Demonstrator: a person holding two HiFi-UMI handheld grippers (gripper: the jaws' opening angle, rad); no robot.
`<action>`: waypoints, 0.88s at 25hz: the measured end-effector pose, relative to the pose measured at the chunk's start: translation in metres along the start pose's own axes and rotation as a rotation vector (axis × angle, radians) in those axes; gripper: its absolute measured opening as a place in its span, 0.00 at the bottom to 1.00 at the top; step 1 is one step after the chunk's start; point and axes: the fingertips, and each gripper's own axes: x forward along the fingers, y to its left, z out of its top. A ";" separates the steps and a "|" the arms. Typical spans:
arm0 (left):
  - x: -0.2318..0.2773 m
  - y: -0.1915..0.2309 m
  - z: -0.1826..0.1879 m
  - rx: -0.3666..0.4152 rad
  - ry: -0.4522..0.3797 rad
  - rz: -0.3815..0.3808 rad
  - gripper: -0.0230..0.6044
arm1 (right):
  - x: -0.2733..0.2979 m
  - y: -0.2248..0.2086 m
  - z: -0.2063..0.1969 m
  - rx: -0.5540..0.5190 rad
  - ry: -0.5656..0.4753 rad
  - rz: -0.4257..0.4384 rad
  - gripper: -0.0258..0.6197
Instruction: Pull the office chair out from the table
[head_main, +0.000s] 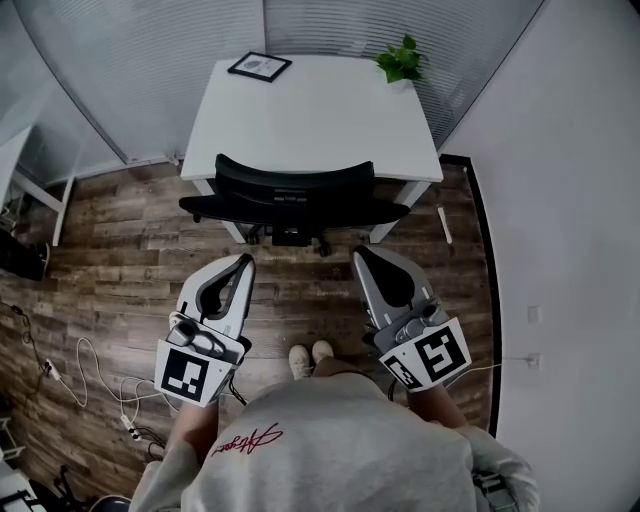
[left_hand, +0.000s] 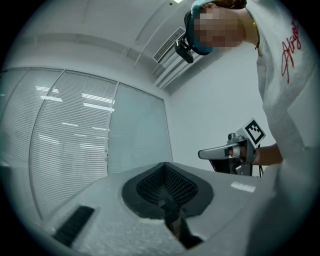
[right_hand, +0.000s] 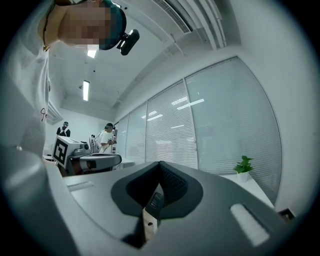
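Observation:
A black office chair (head_main: 290, 195) is pushed in under the near edge of a white table (head_main: 300, 110), its backrest towards me. My left gripper (head_main: 243, 262) hovers short of the chair's left side, shut and empty. My right gripper (head_main: 362, 254) hovers short of the chair's right side, also shut and empty. Neither touches the chair. In the left gripper view the jaws (left_hand: 165, 192) are pressed together, and the right gripper (left_hand: 227, 152) shows at the right. In the right gripper view the closed jaws (right_hand: 160, 187) point towards the window blinds.
On the table stand a framed picture (head_main: 260, 66) at the back left and a potted plant (head_main: 401, 62) at the back right. White cables (head_main: 85, 375) lie on the wood floor at the left. A white wall (head_main: 560, 200) closes the right side. Two people (right_hand: 102, 137) stand far off.

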 end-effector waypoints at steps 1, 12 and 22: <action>0.001 0.000 0.000 -0.001 0.000 0.006 0.03 | 0.001 -0.001 0.000 0.000 0.001 0.005 0.04; 0.020 0.002 -0.002 -0.007 0.008 0.057 0.03 | 0.009 -0.023 0.005 0.001 0.008 0.049 0.04; 0.035 0.015 -0.017 0.014 0.042 0.105 0.03 | 0.014 -0.040 -0.006 -0.020 0.031 0.064 0.04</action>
